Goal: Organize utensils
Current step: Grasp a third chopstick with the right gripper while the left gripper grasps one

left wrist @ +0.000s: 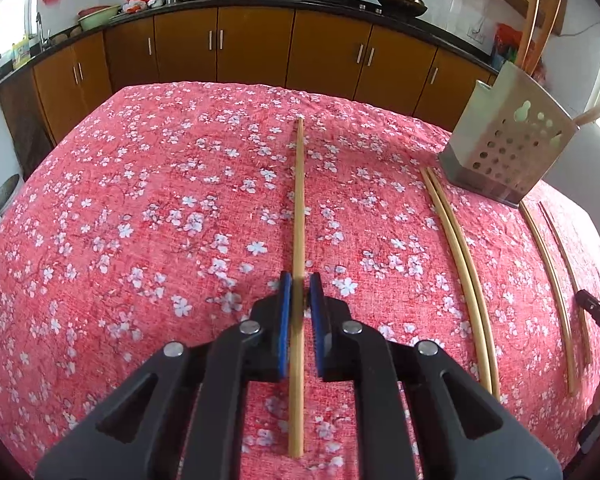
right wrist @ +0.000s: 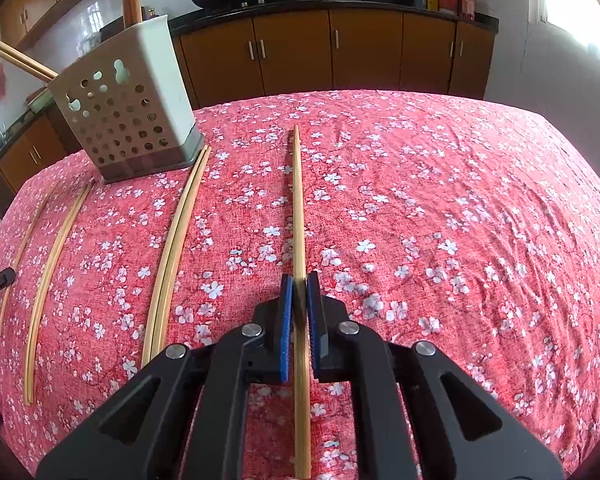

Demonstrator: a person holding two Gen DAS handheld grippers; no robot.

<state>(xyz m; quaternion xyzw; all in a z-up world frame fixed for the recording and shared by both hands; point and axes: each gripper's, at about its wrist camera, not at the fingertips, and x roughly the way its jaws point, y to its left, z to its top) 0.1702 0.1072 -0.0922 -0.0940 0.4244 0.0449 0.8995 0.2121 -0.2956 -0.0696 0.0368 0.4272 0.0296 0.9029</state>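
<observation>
Left wrist view. The left gripper point(left wrist: 300, 286) is closed on a single bamboo chopstick point(left wrist: 299, 200), blue pads pressing its shaft from both sides. The stick's long axis runs from 6 o'clock to 12 o'clock, straight along the gripper's own line, with its far tip resting on the red floral tablecloth point(left wrist: 140, 200). A touching pair of chopsticks point(left wrist: 460, 252) lies at 3 o'clock of the jaws, two separate ones point(left wrist: 552, 280) farther out. The perforated metal holder point(left wrist: 508, 152), already containing upright sticks, stands at 1 o'clock. The edge of the other gripper shows at far 3 o'clock; lettering on it is too small to read.

Right wrist view. The right gripper point(right wrist: 299, 284) is likewise closed on its own chopstick point(right wrist: 298, 208), axis again 6 to 12 o'clock. The holder point(right wrist: 132, 120) stands at 10 o'clock, the touching pair point(right wrist: 176, 248) at 9 o'clock with its far ends just beside the holder's base, and the separate sticks point(right wrist: 48, 280) beyond.

Judgement: each held stick must be tipped upright before it can drop into the holder; neither hand is plainly nearer. No brand or label is legible.
</observation>
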